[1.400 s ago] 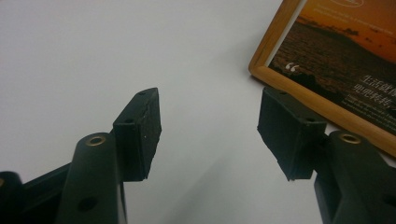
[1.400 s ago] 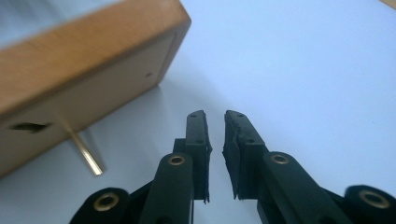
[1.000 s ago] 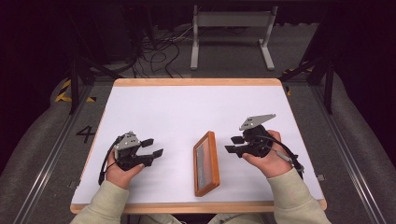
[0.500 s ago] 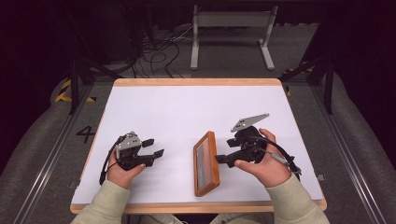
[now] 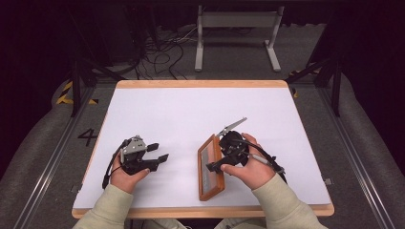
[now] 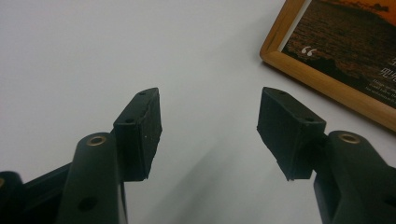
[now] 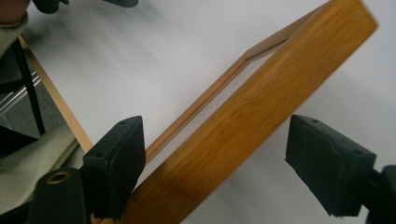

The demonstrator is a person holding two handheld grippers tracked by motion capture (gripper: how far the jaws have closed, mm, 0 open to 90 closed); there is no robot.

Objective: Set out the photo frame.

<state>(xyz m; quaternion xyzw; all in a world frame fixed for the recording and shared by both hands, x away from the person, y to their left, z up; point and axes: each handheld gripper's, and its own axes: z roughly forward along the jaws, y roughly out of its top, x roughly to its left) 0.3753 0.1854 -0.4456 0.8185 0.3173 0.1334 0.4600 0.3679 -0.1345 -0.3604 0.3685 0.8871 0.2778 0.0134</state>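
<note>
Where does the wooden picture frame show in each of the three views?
High view: picture frame lies lower centre, beside the right hand.
Left gripper view: its corner sits top right.
Right gripper view: its wooden side runs diagonally across the middle.
Shared landmark: the white tabletop.

A white-topped table (image 5: pixel 157 114) with a light wooden edge was set at the centre of the high view. It was surrounded by grey carpeted floor (image 5: pixel 43 143). At twelve o'clock a pale metal stand (image 5: pixel 237 21) on two feet was placed, and a tangle of dark cables (image 5: pixel 162 50) was strewn at eleven o'clock. The far background was left in darkness. Yellow-and-black tape (image 5: pixel 64 93) was seen at nine o'clock, with a painted figure 4 (image 5: pixel 88 137) just below it. Metal rails (image 5: pixel 356 157) were laid along the floor at three o'clock.
</note>
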